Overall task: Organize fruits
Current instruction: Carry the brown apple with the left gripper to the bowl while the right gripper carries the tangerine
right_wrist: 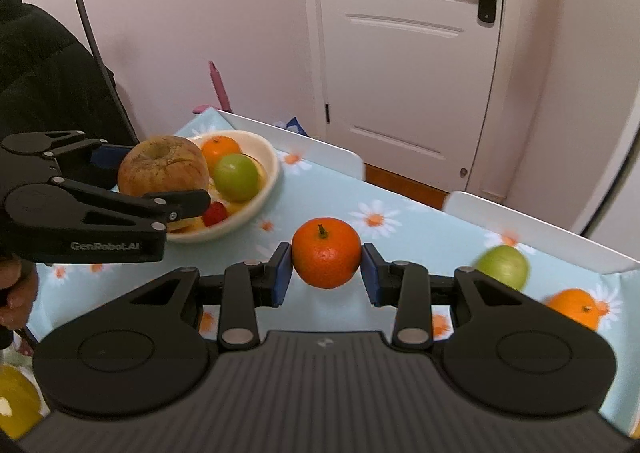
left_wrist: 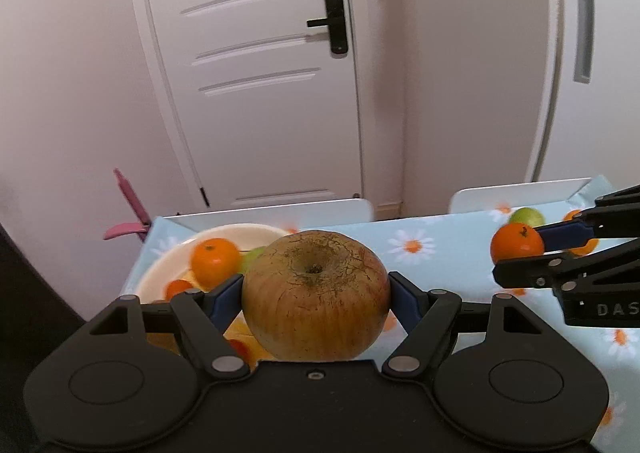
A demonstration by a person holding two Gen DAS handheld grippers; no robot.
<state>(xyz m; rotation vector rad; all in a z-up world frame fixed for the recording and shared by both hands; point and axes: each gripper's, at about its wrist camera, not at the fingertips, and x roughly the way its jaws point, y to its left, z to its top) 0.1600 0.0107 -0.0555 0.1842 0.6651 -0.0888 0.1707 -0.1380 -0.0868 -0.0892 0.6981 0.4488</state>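
Observation:
My left gripper (left_wrist: 316, 293) is shut on a large brown apple (left_wrist: 316, 295) and holds it above the near rim of a cream bowl (left_wrist: 160, 273). The bowl holds an orange (left_wrist: 215, 259), a green fruit (left_wrist: 252, 257) and small red fruits. From the right wrist view the apple (right_wrist: 162, 167) hangs over the bowl (right_wrist: 264, 189). My right gripper (right_wrist: 326, 267) is shut on a mandarin orange (right_wrist: 326, 257) above the table; it also shows in the left wrist view (left_wrist: 518, 245). A green apple (right_wrist: 502, 267) and an orange (right_wrist: 574, 307) lie on the table at the right.
The table has a light blue daisy-print cloth (right_wrist: 400, 237). Two white chair backs (right_wrist: 532, 225) stand along its far edge. A white door (left_wrist: 260, 73) is behind. A yellow object (right_wrist: 16, 401) sits at the lower left. A pink object (left_wrist: 128, 209) stands past the table's left corner.

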